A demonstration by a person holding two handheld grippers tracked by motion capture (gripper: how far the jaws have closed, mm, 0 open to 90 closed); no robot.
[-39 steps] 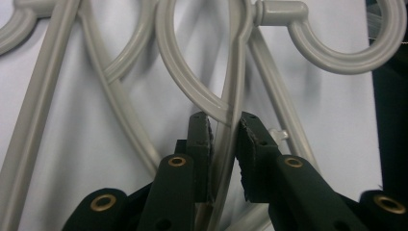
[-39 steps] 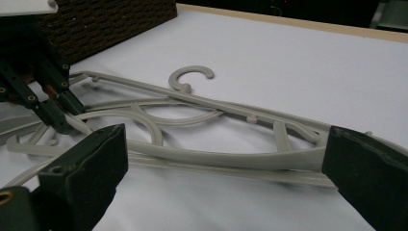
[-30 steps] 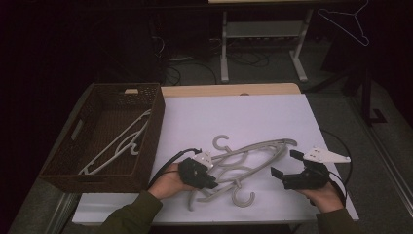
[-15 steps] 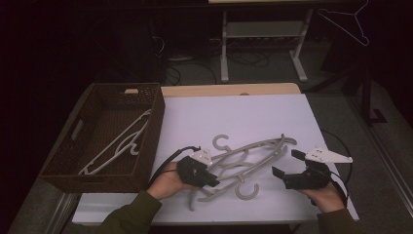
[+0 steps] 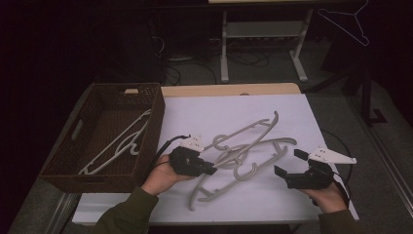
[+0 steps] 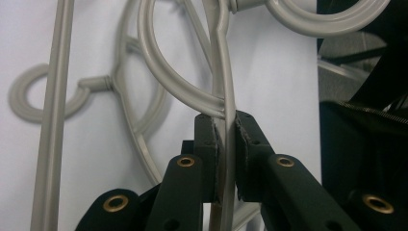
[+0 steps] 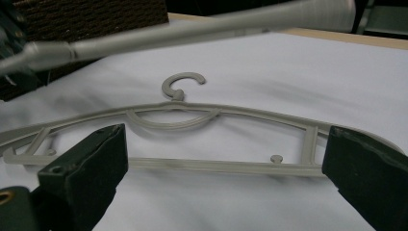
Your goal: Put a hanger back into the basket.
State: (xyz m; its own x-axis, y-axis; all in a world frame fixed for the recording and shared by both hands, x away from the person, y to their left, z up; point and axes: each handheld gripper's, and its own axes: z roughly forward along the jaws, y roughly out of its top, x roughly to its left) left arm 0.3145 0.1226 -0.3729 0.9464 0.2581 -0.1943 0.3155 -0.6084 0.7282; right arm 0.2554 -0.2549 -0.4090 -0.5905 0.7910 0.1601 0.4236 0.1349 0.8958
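a light, stiff grey plastic hanger (image 6: 226,72) is being pinched at its thin arm by the left gripper (image 5: 207,169); the right gripper (image 5: 288,165) is being held wide.

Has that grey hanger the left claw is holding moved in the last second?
Yes. The grey hanger clamped in the left gripper has swung up, its far end now nearer the table's back edge than a second ago.

from my feed the room is dark. beyond the table (image 5: 234,89), a white metal stand (image 5: 263,36) sits on the floor (image 5: 272,68) among loose cables (image 5: 182,63). a wire hanger (image 5: 347,22) hangs far right.
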